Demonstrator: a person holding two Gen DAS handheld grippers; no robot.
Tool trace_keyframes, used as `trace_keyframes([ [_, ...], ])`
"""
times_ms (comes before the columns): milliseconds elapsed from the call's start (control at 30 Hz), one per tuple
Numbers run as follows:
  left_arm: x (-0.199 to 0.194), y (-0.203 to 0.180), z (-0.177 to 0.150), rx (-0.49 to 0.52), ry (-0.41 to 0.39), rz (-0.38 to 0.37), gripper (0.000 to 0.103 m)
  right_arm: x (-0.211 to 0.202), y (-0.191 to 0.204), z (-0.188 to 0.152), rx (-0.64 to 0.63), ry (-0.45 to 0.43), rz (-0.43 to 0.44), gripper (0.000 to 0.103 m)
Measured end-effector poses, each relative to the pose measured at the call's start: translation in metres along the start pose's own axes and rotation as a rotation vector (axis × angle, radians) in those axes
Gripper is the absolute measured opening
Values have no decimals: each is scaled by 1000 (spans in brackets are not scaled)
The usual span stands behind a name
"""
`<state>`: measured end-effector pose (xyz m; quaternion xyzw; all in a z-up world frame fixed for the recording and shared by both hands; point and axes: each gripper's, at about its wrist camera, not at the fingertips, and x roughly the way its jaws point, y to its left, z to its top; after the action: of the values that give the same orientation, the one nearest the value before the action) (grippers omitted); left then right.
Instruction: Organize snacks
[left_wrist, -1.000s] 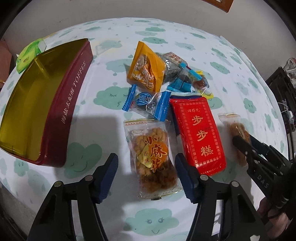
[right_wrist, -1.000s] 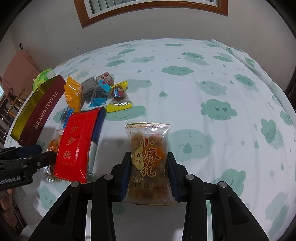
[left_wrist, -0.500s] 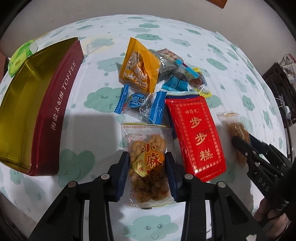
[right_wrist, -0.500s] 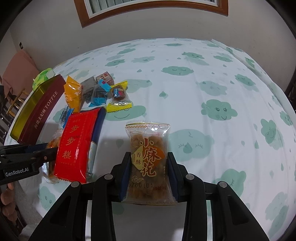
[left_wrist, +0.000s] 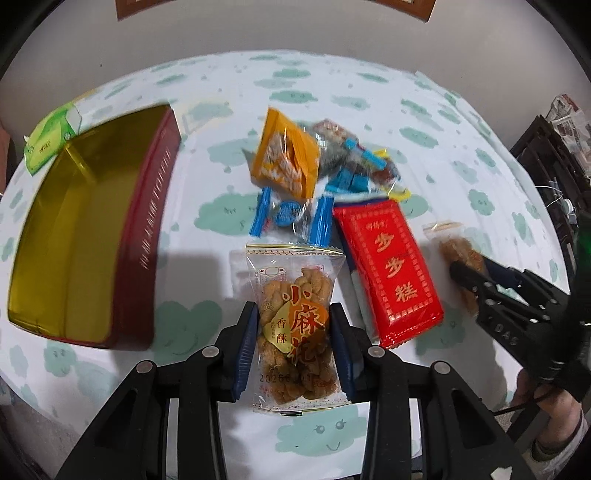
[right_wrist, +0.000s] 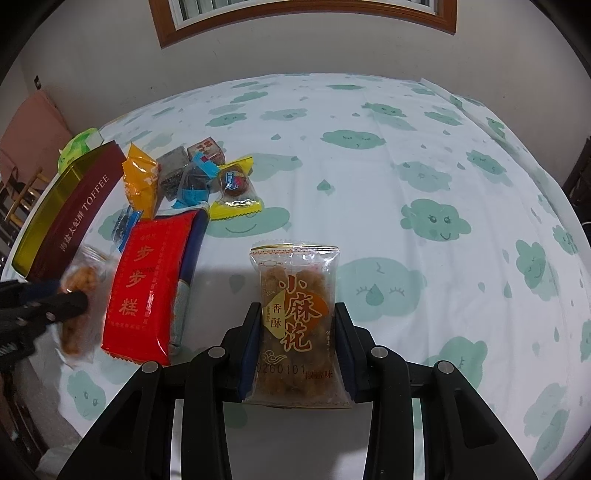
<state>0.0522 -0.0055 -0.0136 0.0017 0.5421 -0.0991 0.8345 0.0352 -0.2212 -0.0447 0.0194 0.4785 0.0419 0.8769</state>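
Observation:
My left gripper (left_wrist: 293, 334) is shut on a clear packet of fried dough twists (left_wrist: 293, 314) and holds it lifted off the tablecloth; it also shows in the right wrist view (right_wrist: 74, 295). My right gripper (right_wrist: 297, 332) is shut on a second dough twist packet (right_wrist: 295, 306); it also shows in the left wrist view (left_wrist: 458, 251). An open red toffee tin (left_wrist: 147, 240) with a gold inside stands to the left. A red cake packet (left_wrist: 388, 273), a blue candy packet (left_wrist: 291, 216) and an orange packet (left_wrist: 286, 162) lie between.
A pile of small wrapped sweets (right_wrist: 207, 173) lies behind the red packet, with a yellow one (right_wrist: 236, 192) at its right. A green box (left_wrist: 51, 138) sits behind the tin. The cloud-print tablecloth (right_wrist: 424, 184) stretches to the right. The table's front edge is near.
My left gripper closed on the dough twist packet and lifted it off the cloth; the view rose and tilted. My right gripper kept holding its packet still.

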Motion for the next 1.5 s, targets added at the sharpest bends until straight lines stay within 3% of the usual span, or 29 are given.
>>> trace_keyframes([
  [167,-24,21,17,-13,-64,15,34,1,3,0,-7,5,-17,38],
  [400,-54,88,48,-51,-161,154,35,1,6,0,-17,9,-41,38],
  [567,-43,140,57,-82,-124,251,35,2,9,1,-23,16,-61,39],
  [733,-22,178,49,-92,-55,291,35,3,12,1,-26,22,-80,40],
  [900,-6,189,37,-70,-9,288,34,3,13,3,-20,28,-92,40],
  [1033,2,188,33,-40,10,285,29,4,13,3,-19,31,-95,40],
  [1500,8,185,28,-44,8,261,29,5,13,5,-13,47,-103,40],
])
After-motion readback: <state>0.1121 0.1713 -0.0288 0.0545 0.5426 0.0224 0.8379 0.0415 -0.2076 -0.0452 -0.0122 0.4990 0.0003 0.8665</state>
